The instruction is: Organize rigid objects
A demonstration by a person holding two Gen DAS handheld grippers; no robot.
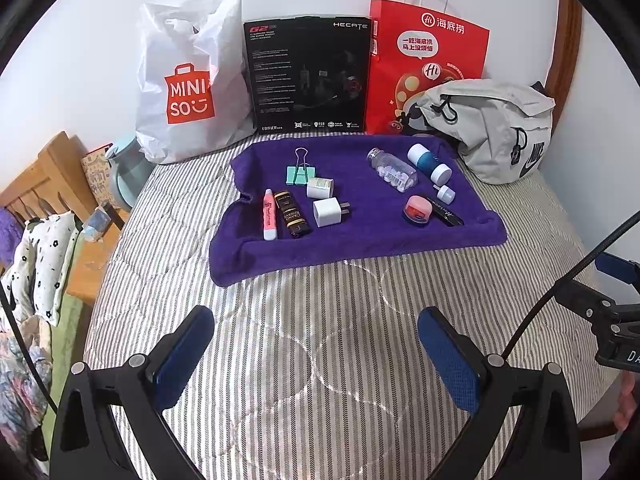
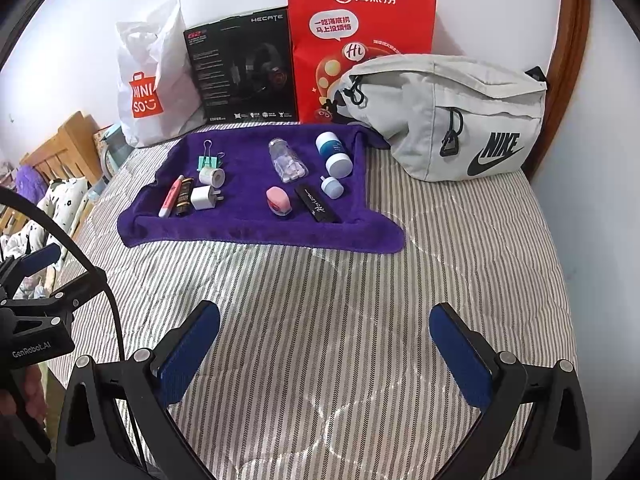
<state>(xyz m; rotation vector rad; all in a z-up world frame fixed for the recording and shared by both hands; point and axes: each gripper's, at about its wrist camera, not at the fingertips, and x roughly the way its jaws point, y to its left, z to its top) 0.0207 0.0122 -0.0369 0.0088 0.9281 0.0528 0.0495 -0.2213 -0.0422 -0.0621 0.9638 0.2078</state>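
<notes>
Left tool and right tool both hang spread and empty over the striped bed; the small items lie at twelve o'clock on a purple towel: clip, charger, pill bottle; grey bag at two o'clock.

Both grippers hang level and side by side, the left gripper and the right gripper each with its blue-padded fingers spread wide and holding nothing, while fingertips of the person's hand show behind the left one.
</notes>
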